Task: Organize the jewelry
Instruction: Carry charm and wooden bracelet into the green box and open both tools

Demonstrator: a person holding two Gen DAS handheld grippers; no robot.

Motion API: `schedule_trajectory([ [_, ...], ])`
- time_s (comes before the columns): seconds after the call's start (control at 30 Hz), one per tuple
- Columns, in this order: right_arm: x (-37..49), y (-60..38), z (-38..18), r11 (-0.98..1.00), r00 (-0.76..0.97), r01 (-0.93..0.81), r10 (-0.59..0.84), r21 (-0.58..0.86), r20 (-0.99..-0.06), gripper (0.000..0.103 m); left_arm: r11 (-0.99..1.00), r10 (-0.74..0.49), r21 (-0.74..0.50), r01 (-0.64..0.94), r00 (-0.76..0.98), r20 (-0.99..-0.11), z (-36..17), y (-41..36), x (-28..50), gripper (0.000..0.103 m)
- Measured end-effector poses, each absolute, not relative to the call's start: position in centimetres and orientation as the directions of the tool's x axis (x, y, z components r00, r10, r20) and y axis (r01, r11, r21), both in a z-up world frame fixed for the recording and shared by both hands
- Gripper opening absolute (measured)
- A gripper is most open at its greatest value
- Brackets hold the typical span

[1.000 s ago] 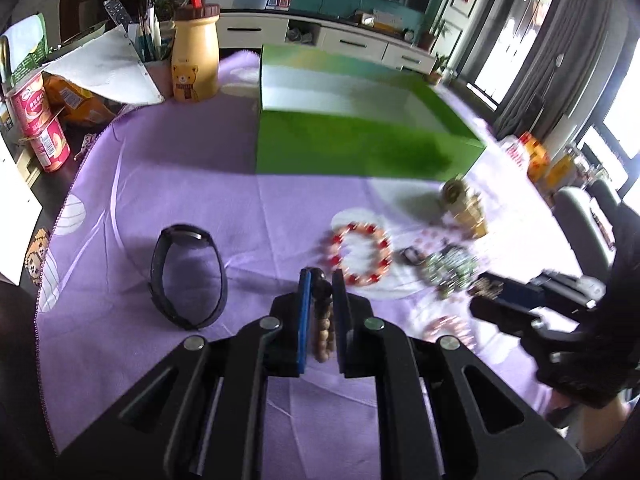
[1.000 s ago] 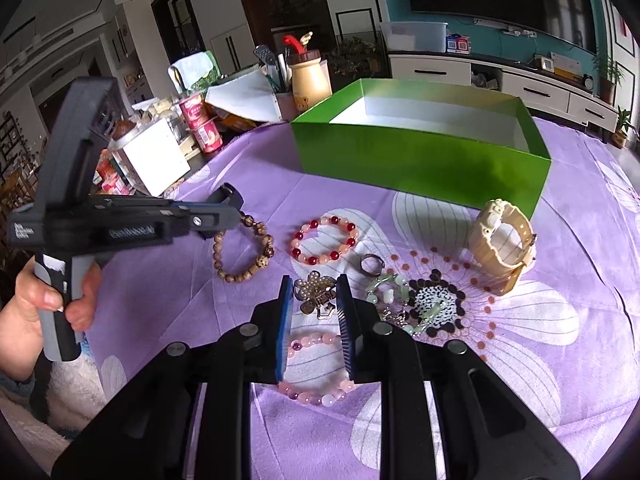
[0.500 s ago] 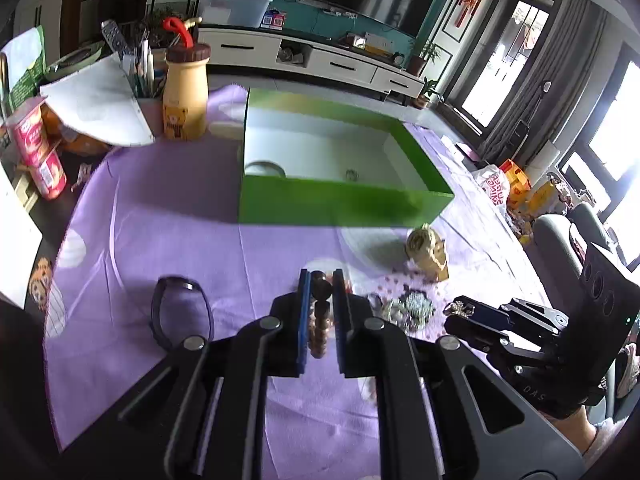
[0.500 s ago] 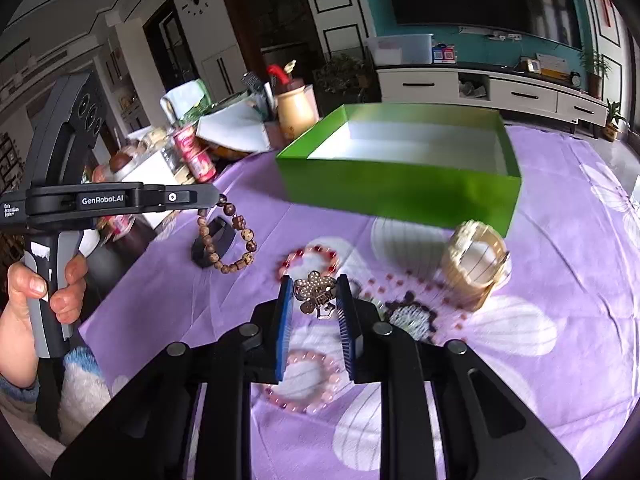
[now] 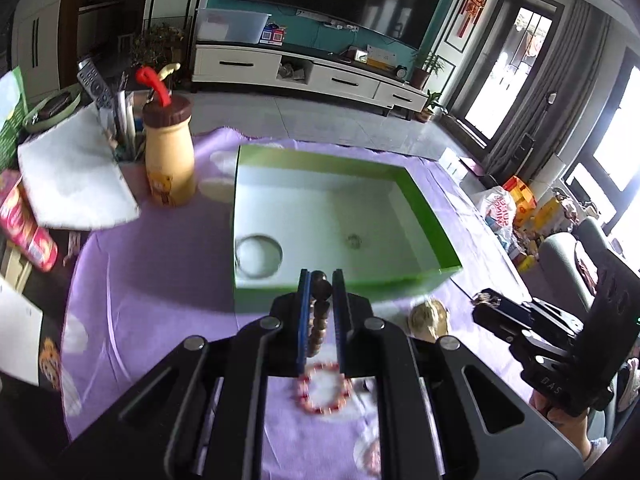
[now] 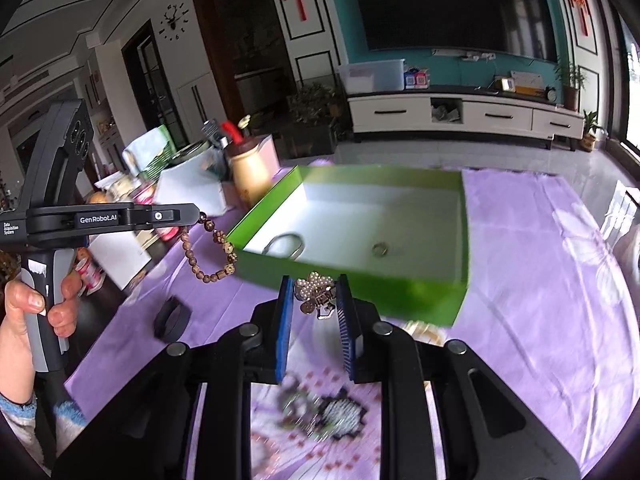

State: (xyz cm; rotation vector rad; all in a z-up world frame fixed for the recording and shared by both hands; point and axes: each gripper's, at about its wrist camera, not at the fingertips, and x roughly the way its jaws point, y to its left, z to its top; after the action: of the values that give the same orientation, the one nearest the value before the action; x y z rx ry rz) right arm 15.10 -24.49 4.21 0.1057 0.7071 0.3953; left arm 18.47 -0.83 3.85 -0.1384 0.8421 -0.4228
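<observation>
Left tongs point(image 5: 320, 280) clenched on a wooden bead bracelet point(image 5: 318, 320), loop hanging below the blue pads (seen from the right wrist view as a dangling ring of brown beads point(image 6: 208, 252) beside the box corner). Right tongs point(image 6: 314, 296) clenched on a small pearl-studded brooch point(image 6: 316, 294), held clear of the bench point(image 6: 540, 280).

Key relation: green box point(image 5: 344, 288), open top, directly ahead of and below both tongs; near wall just beyond the fingertips in each wrist view. Long axis of the box across the line of approach, so either load needs only to pass forward over the near wall. Left tongs apparently the nearer, tips already over the rim toward the box's left half; right tongs just short of the near wall, toward its middle (a judgement from the two views, not a certainty).

Contents of the box: a thin bangle point(image 5: 258, 254) lying flat near the left front corner, a small ring point(image 5: 354, 241) near the middle of the white floor; rest of the floor bare.

Outside the box, on the purple cloth: a red bead bracelet point(image 5: 324, 388) beneath the left tongs, a cream watch point(image 5: 428, 318) by the right front corner of the box, a black band point(image 6: 172, 318) to the left, and a blurred cluster of small pieces point(image 6: 320, 408) under the right tongs.

Probable step in hand: carrying both pieces to the box for release.
</observation>
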Motion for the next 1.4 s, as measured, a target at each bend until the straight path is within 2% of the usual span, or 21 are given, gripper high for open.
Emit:
schedule_trajectory([
  [0.33,22.2,-25.9,3.0,0.946,0.689,-0.238,0.324,0.220,-0.648,0.022,0.918,-0.392,-0.263,0.297,0.573,-0.719,3.5,-4.5,25.6,0.010],
  [0.63,27.9,-26.8,-0.4,0.966,0.617,-0.162,0.257,0.200,-0.744,0.022,0.929,-0.343,-0.210,0.304,0.495,-0.798,-0.6,-9.4,31.3,0.010],
  [1.0,31.2,-26.4,-3.7,0.987,0.552,-0.108,0.162,0.122,-0.818,0.022,0.962,-0.233,-0.131,0.241,0.465,-0.854,-4.7,-10.0,34.8,0.011],
  [1.1,31.4,-26.7,-3.6,0.986,0.557,-0.102,0.165,0.130,-0.814,0.028,0.966,-0.218,-0.120,0.230,0.469,-0.856,-4.9,-9.4,35.0,0.025],
  [1.17,31.1,-27.1,-3.2,0.987,0.571,-0.092,0.164,0.136,-0.804,0.036,0.966,-0.222,-0.126,0.225,0.476,-0.851,-4.6,-8.9,34.9,0.044],
  [1.4,29.0,-29.5,-1.1,0.978,0.611,-0.064,0.194,0.197,-0.767,0.039,0.962,-0.265,-0.187,0.199,0.522,-0.811,-2.1,-6.8,32.9,0.065],
])
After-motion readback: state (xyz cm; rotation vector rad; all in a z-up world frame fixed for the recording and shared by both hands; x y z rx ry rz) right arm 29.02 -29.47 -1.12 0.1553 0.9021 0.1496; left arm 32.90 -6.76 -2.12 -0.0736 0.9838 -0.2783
